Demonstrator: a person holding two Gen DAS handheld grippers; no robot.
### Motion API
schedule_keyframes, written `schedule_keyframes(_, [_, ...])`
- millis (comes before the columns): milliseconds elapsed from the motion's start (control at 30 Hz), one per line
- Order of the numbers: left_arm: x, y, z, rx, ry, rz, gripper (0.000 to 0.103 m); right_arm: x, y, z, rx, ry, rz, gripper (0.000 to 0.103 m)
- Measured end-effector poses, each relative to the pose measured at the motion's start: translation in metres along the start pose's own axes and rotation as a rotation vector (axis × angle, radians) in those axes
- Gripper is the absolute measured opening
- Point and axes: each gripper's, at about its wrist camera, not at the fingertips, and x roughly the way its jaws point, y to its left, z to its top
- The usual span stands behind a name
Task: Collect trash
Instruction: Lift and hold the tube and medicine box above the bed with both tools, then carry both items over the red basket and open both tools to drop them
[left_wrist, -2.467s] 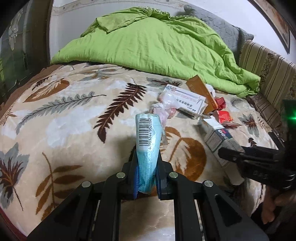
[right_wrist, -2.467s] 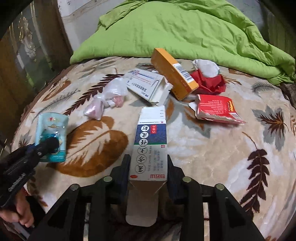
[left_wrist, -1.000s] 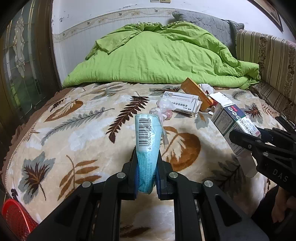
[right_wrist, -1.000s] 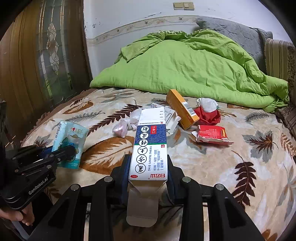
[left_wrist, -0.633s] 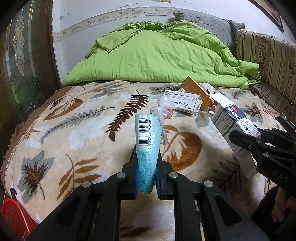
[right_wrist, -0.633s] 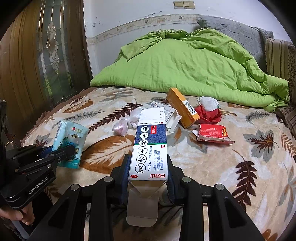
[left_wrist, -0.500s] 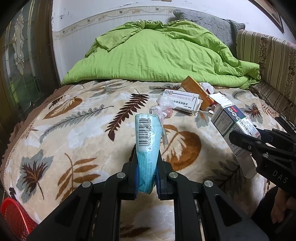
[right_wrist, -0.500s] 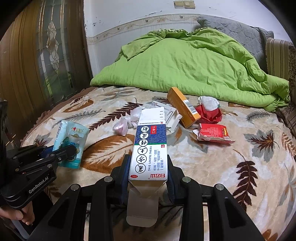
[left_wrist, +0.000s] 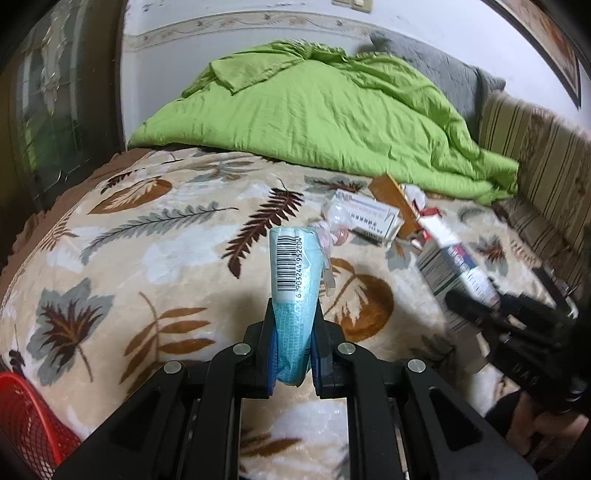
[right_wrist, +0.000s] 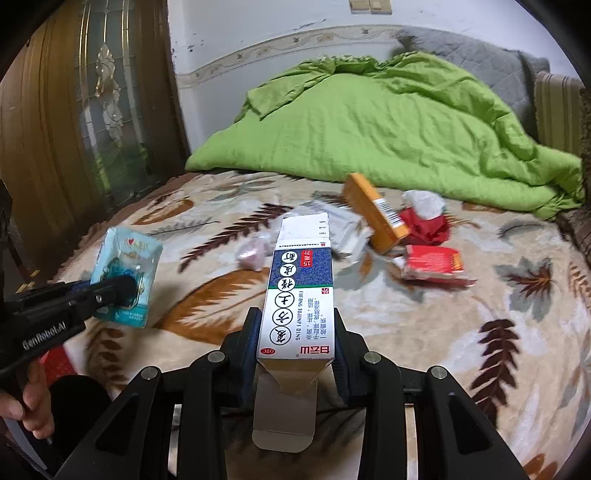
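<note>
Left gripper (left_wrist: 293, 354) clamps a blue tissue packet (left_wrist: 294, 291), right gripper (right_wrist: 297, 350) pinches a medicine box (right_wrist: 301, 291) (flaps open). Both lifted off the bed (left_wrist: 122, 266), likely bound for the red basket (left_wrist: 26, 417).

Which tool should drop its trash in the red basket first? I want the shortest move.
Probably the left tool: it grips the blue packet, and the red basket sits at its lower left. The right tool, holding the box, is farther.
</note>
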Motion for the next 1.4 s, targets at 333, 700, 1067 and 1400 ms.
schedule_keyframes(333, [-0.079, 0.062, -0.002, -0.129, -0.065, 0.057, 0.013, 0.002, 0.068, 0.025, -0.016, 0.069, 0.284, 0.037])
schedule_keyframes(700, [-0.159, 0.181, -0.069, -0.406, -0.025, 0.317, 0.013, 0.016, 0.223, 0.017, -0.24, 0.216, 0.616, 0.037])
schedule_keyframes(1067, [-0.196, 0.255, -0.121, -0.613, -0.003, 0.462, 0.036, 0.053, 0.343, -0.004, -0.347, 0.35, 0.758, 0.048])
schedule_keyframes(1400, [-0.176, 0.235, -0.101, -0.529, -0.034, 0.41, 0.056, 0.042, 0.245, 0.024, -0.152, 0.263, 0.643, 0.049])
